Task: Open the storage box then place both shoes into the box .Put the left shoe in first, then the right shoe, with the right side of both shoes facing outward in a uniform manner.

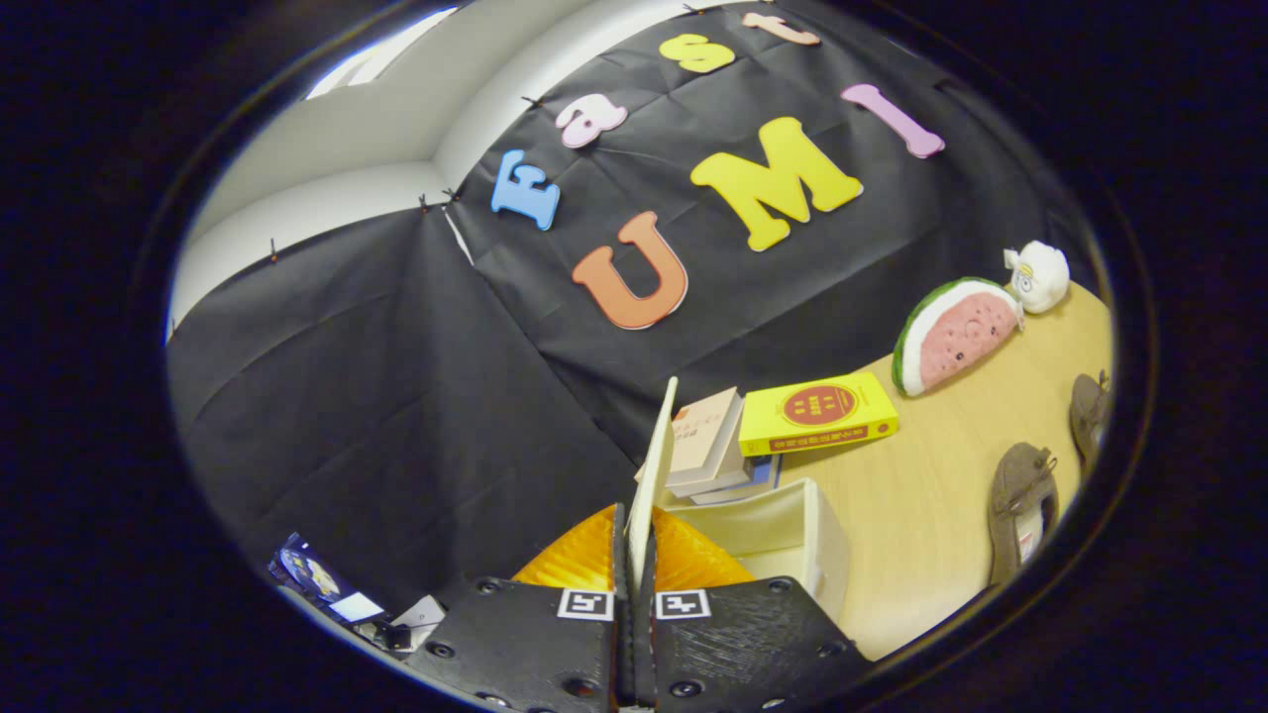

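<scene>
Black cloth is hanging as the booth's wall (396, 396), with a pale wall and ceiling showing above it, and a light wooden desk (931, 495) is running off toward three o'clock under the clutter. The tongs (635, 555) are pressing together on the thin cream lid (655, 465) of the storage box (792, 540) — both fingers are clamping its lower edge, and the lid is standing up on edge from between them toward twelve o'clock. The white box itself is sitting just ahead of the fingers at about one o'clock, open at the top; its inside is partly hidden by the fingers, so what lies in it cannot be told. Something orange and ribbed (584, 560) is peeking out behind the fingertips, mostly covered, and its identity is hard to make out.

Beyond the box a stack of books (708, 446) is lying, with a yellow book (817, 414) beside it toward two o'clock. Farther along that direction a watermelon-slice plush (953, 337) is leaning at the cloth, and a small white plush toy (1040, 275) is sitting just past it. At three o'clock from the box, well apart from it, a brown shoe (1020, 510) is lying on the desk — a second brown shoe (1088, 416) is lying beyond it, cut off so that only part is showing. At about eight o'clock from the fingers some small dark and white objects (342, 594) are lying low down, too distorted to tell.
</scene>
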`<state>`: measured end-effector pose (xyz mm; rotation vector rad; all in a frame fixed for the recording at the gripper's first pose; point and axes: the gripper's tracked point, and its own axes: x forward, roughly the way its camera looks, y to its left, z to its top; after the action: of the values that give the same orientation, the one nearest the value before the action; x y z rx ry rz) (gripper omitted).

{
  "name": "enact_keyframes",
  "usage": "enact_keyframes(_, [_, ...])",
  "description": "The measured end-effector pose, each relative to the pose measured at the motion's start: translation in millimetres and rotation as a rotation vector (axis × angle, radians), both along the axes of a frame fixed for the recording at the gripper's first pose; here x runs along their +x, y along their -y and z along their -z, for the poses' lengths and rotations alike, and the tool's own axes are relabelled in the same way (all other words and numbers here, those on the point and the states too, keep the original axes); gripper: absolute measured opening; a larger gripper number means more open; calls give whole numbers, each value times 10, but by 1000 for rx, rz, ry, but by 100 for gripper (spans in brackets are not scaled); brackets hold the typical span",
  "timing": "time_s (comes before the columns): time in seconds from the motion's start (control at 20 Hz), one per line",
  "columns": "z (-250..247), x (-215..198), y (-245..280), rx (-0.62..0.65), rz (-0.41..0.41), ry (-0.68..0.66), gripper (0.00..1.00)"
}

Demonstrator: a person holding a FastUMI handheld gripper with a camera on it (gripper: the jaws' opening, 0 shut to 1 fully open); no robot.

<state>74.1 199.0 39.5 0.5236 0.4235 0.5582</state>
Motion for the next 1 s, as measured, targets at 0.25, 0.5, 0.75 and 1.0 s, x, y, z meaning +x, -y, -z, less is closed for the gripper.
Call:
enact_keyframes(0.25, [-353,-29,-843,-108,-107,82,10])
enact_keyframes(0.5, [-332,-147,-1650,-170,-225,130,35])
enact_keyframes(0.75, [-128,-231,-2123,-198,-289,139,84])
enact_keyframes(1.0, [-19,-339,-2353,-213,-333,156,95])
